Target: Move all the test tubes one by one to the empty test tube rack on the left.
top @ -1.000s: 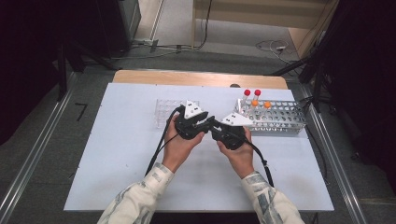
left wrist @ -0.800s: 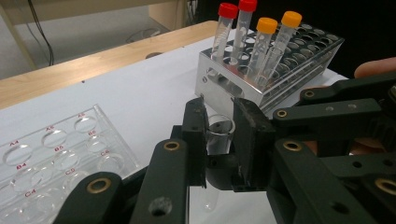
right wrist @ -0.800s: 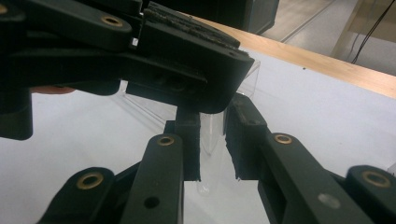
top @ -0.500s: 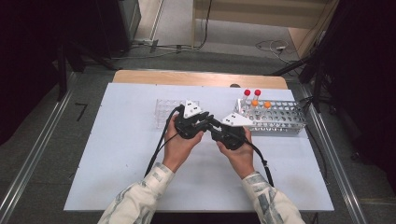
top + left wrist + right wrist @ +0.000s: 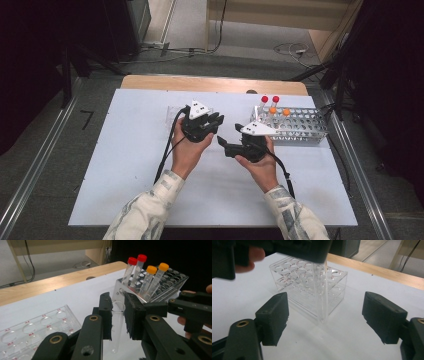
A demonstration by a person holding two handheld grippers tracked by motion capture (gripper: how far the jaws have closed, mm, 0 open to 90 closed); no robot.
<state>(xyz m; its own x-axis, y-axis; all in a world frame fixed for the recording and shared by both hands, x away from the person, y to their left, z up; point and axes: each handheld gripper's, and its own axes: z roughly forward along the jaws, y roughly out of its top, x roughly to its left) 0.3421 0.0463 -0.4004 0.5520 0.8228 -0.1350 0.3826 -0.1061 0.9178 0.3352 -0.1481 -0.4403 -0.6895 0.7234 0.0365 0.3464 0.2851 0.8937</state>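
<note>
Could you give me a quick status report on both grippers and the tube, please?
Left gripper shut on clear uncapped tube, held upright. Right gripper open, facing tube, not touching. Clear rack behind; metal rack holds four capped tubes. Nothing in the way.

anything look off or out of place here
Nothing stands out. The four capped tubes stand upright in the metal rack, and the left gripper holds a clear uncapped tube upright over the white table.

I see a white table [image 5: 125, 165], wooden strip [image 5: 210, 83] at its 12 o'clock edge, cables [image 5: 287, 48] on grey floor beyond, metal rails [image 5: 35, 170] at 9 and 3.
</note>
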